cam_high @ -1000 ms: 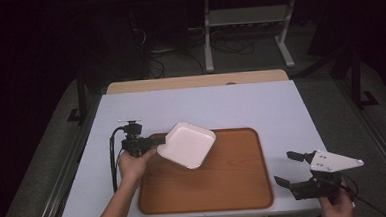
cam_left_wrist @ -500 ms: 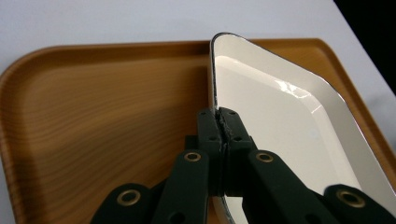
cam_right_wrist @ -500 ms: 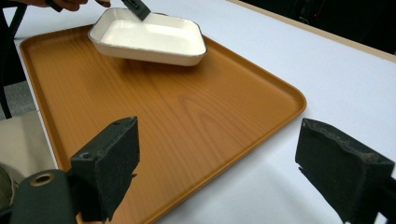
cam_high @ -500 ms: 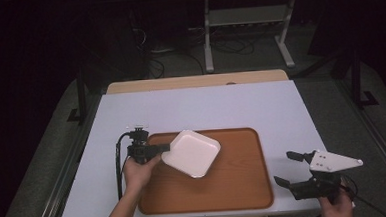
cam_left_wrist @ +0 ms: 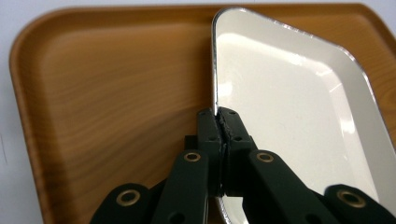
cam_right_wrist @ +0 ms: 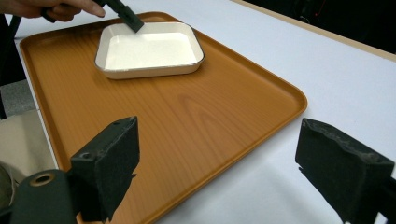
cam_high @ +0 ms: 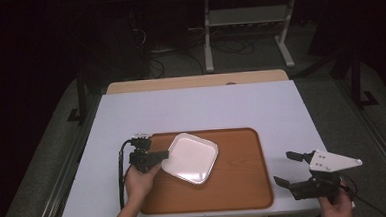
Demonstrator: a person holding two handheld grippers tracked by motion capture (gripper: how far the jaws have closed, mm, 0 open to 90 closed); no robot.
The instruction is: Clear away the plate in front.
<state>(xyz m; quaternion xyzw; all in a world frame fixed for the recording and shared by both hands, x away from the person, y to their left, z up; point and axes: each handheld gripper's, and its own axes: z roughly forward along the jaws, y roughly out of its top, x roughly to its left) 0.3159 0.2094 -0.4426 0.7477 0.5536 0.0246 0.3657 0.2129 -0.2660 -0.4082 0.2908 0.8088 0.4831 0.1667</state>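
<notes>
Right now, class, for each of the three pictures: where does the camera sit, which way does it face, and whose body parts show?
High view: above the person's side, facing forward and down at the white table; both forearms enter below.
Left gripper view: on the left hand-held gripper, looking along jaws shut on the white dish rim.
Right gripper view: on the open right hand-held gripper, facing across the wooden tray; a hand shows.
All share dish and tray.
</notes>
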